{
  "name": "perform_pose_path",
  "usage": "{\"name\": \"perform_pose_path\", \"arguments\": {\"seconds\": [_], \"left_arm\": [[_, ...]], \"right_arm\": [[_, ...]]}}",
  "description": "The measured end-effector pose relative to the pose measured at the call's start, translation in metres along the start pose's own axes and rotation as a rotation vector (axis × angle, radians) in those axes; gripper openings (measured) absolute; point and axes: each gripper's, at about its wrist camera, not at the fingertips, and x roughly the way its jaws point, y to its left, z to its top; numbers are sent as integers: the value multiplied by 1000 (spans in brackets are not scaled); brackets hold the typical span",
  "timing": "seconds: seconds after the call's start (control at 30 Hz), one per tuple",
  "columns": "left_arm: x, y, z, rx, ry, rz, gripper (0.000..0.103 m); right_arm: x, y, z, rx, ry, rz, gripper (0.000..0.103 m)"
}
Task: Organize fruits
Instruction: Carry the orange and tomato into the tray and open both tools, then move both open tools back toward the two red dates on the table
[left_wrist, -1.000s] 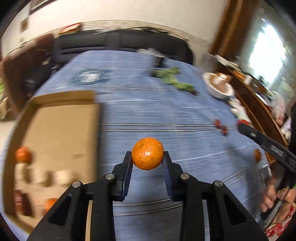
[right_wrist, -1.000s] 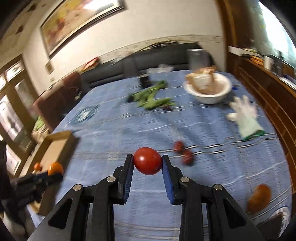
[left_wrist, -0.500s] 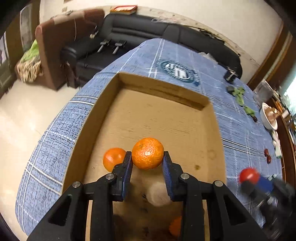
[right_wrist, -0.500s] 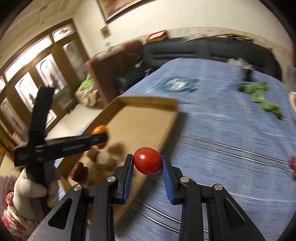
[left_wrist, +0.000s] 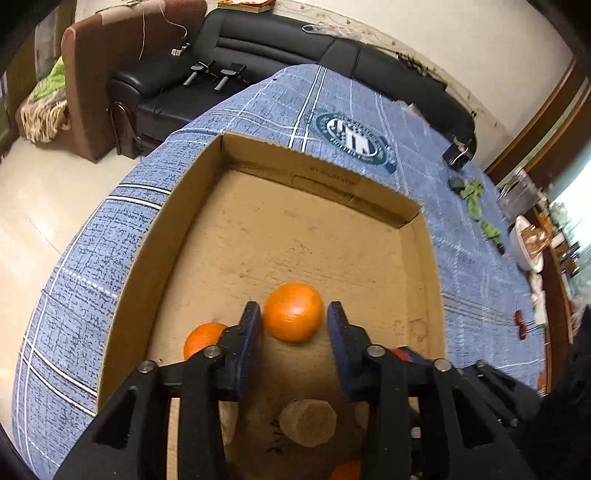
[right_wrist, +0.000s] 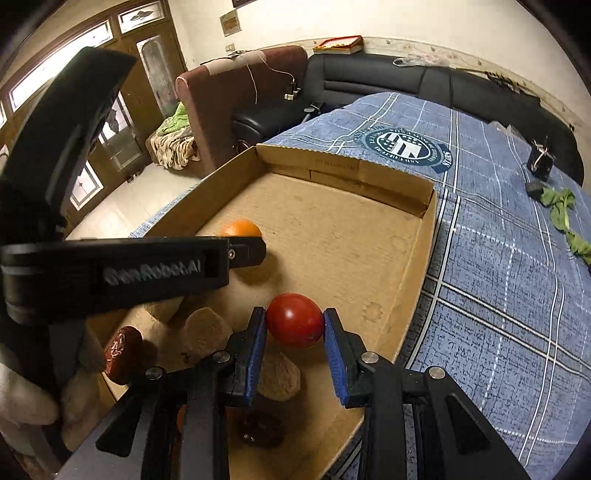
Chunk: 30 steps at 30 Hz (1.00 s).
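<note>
The left black two-finger gripper (left_wrist: 293, 325) tilts steeply downward, its blue-padded jaws opening; the round orange mandarin (left_wrist: 293, 312) sits between the fingertips, with a slim gap showing at the right pad. The right black two-finger gripper (right_wrist: 294, 326) also angles down, both blue pads pressed against the glossy red tomato (right_wrist: 294, 319) clamped between its fingertips. In the right wrist view the left gripper crosses to the left of those fingers
</note>
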Motion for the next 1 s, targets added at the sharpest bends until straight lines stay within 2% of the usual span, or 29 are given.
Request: {"name": "perform_pose_path", "arguments": {"seconds": [0.17,0.27,0.33,0.4,0.47,0.53,0.67,0.73,0.87,1.0], "left_arm": [[-24,1,-4,-19,-45,-19,42],[-46,1,-11,-33,-92,-14,47],[-61,-2,-17,-35,-132,-1,57],[-79,-5,-28,-34,-195,34,75],[-93,-11,-39,-47,-236,89,82],[-102,-17,-49,-68,-245,92,82],[-119,-32,-79,-111,-277,23,82],[-122,-39,-92,-128,-288,11,82],[-117,-57,-102,-104,-257,23,82],[-126,-73,-111,-87,-278,14,82]], "right_arm": [[-5,3,1,-3,-11,5,35],[-22,2,-3,9,-37,7,35],[-43,-2,-10,26,-74,13,35],[-62,-6,-19,42,-113,5,35],[-82,-15,-31,83,-147,2,35],[-101,-24,-42,135,-180,-2,35],[-132,-43,-65,220,-241,-29,38],[-142,-51,-79,268,-260,-36,40],[-151,-65,-98,336,-258,-25,40],[-163,-69,-110,351,-270,-35,40]]}}
